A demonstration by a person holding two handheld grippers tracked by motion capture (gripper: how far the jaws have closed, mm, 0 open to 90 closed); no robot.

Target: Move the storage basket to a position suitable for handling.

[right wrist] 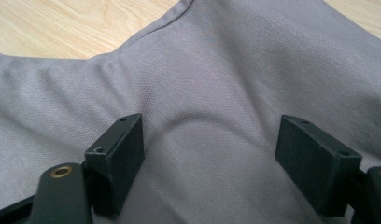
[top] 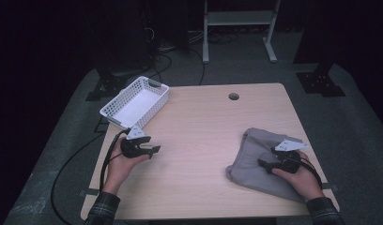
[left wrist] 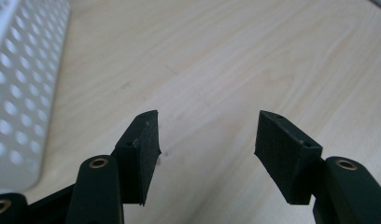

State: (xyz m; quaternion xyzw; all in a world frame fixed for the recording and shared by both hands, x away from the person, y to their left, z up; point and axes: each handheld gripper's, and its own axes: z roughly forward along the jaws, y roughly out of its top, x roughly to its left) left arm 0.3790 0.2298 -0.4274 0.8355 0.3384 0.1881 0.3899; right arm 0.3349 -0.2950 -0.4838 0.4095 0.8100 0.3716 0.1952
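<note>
**A:** Here's the wooden table from above, and the grey cloth lies bunched on its right side, near the front edge. The right gripper is directly over it, held in the person's right hand.

**B:** Up close in the right gripper view, those two black jaws stand wide apart with the cloth spread beneath and between them. The pads aren't pinching any fabric, so that gripper is open. A hemmed edge of the cloth curves across the top, with bare wood beyond it.

**A:** Over on the left side, the left gripper sits in the left hand, pointing toward the middle of the table, well apart from the cloth.

**B:** The left gripper view shows its jaws parted about halfway, nothing between them but tabletop. So that gripper is open too, and empty.

**A:** Behind it, at the table's far left corner, there's a white basket with perforated walls, set at an angle.

**B:** You catch its holed side wall at the left edge of the left gripper view, just beside that gripper.

**A:** A black cable trails back from the left gripper past the wrist. Plaid sleeves show at the bottom edge.
</note>
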